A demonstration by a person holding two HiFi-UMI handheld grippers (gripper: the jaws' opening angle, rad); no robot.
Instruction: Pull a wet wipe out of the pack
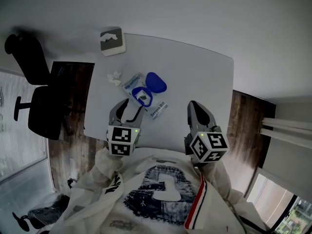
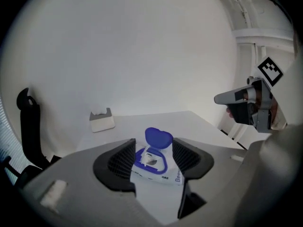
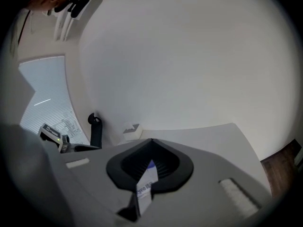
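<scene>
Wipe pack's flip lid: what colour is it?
The lid is blue, standing open; it shows best in the left gripper view.

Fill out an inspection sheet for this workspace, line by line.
Surface: pale table, carrying three things.
Job's things: wet wipe pack lies flat, its blue lid flipped open.
Clutter: crumpled white sheet beside the pack; grey-and-white box near the far edge.
Grippers: left gripper open, pointed at the pack, pads on nothing; right gripper shut, empty, off to the pack's side.
Cables: nothing seen.
Surroundings: black office chair on the wooden floor; white wall behind the table.
</scene>
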